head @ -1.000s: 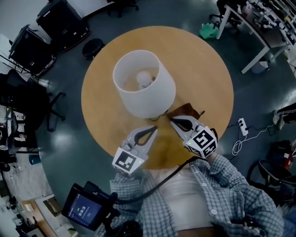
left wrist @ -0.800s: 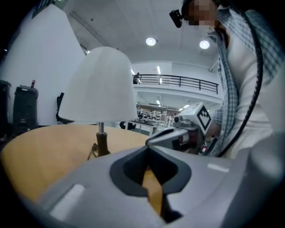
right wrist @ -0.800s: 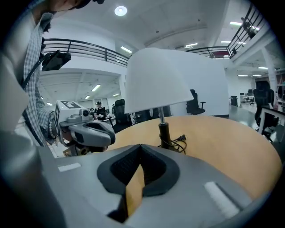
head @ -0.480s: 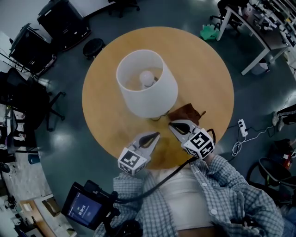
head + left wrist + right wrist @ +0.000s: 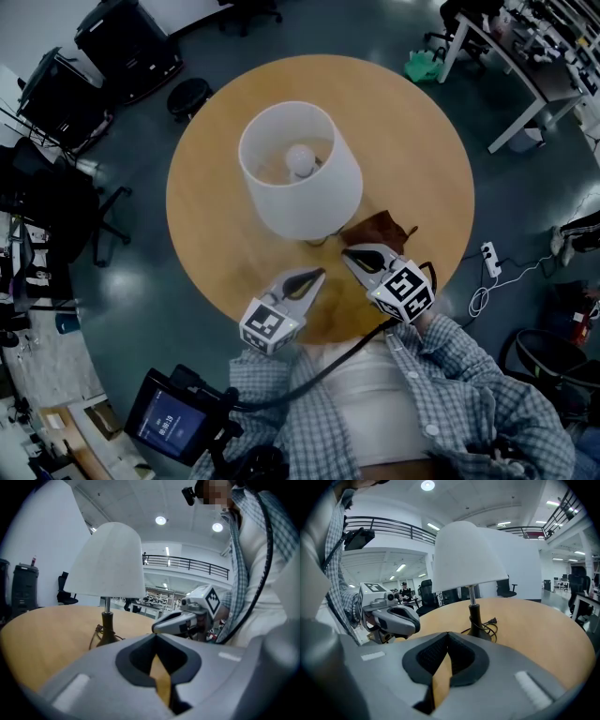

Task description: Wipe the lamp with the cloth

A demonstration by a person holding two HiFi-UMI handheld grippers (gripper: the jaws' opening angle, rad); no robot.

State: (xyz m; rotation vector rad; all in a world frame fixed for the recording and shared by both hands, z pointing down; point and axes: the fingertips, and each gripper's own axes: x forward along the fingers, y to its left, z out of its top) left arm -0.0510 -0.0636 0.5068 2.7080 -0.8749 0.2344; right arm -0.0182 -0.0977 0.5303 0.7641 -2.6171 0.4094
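Now both left tongs (image 5: 317, 274) and right tongs (image 5: 349, 251) are closed, empty. The brown cloth (image 5: 380, 228) lies just ahead of the right one, beside the table lamp (image 5: 300, 169).

Read from the head view with six o'clock at the person's edge, the round table (image 5: 216, 187) has the lamp (image 5: 300, 169) a little in from its middle. The wide shade overhangs a thin stem and dark base (image 5: 477, 629), so there is low room under the rim, broken by the stem and the loose cord (image 5: 490, 623) beside the base. A brown cloth (image 5: 380, 230) lies at four o'clock of the lamp, near the base. Bare wood runs from seven o'clock round past twelve to three. The left gripper (image 5: 320, 273) and right gripper (image 5: 346, 252), jaws together, crowd each other at five to six o'clock.
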